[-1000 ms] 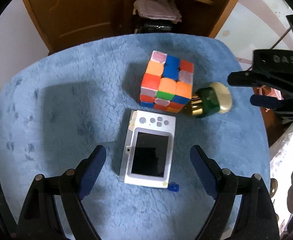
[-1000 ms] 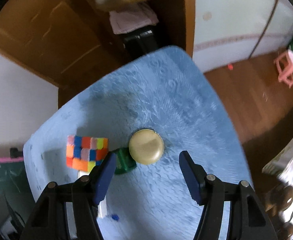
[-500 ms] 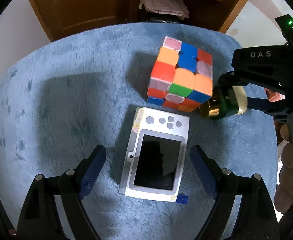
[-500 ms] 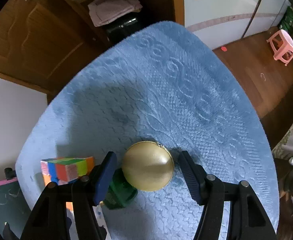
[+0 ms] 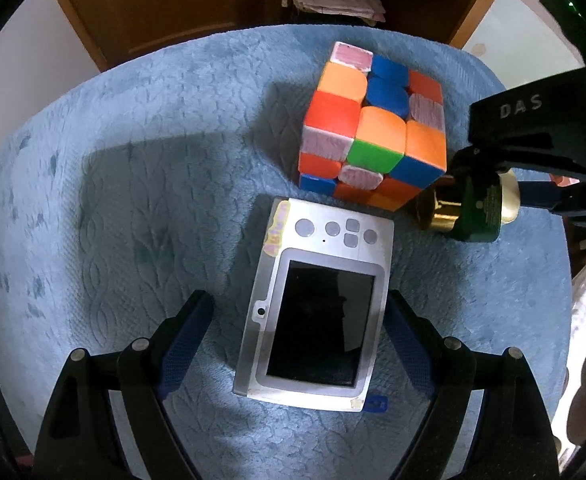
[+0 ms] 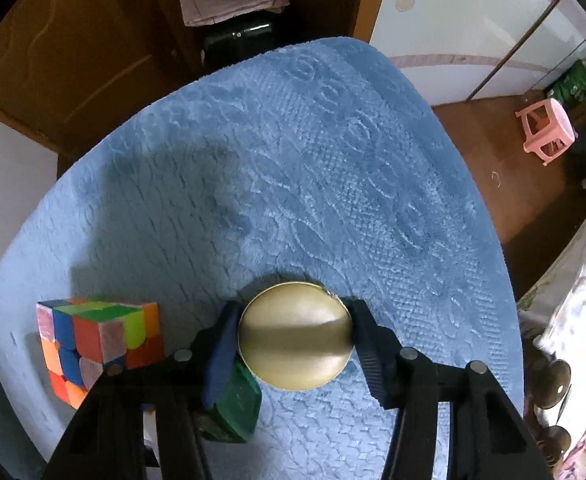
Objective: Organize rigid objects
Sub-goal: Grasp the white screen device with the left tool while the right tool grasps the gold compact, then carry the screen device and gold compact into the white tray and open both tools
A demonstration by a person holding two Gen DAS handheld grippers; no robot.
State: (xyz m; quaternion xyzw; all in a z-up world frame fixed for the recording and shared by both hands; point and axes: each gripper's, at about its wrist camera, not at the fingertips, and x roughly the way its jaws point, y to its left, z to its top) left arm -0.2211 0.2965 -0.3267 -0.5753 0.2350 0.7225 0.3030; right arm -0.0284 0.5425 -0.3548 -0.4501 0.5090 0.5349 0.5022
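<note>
Black left claw (image 5: pixel 299 312), blue ribbed pads (image 5: pixel 185 344), silver screws, right claw (image 6: pixel 295 340) lettered "DAS"

The left wrist view looks steeply down, close over the fluffy blue cloth (image 5: pixel 133 220). The right wrist view looks down closer. Both share the multicoloured puzzle cube (image 5: pixel 373 128) (image 6: pixel 97 344), at 1 o'clock and 8 o'clock respectively.

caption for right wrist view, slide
Right tool shut on the gold cap of a green bottle, beside a Rubik's cube.
</note>
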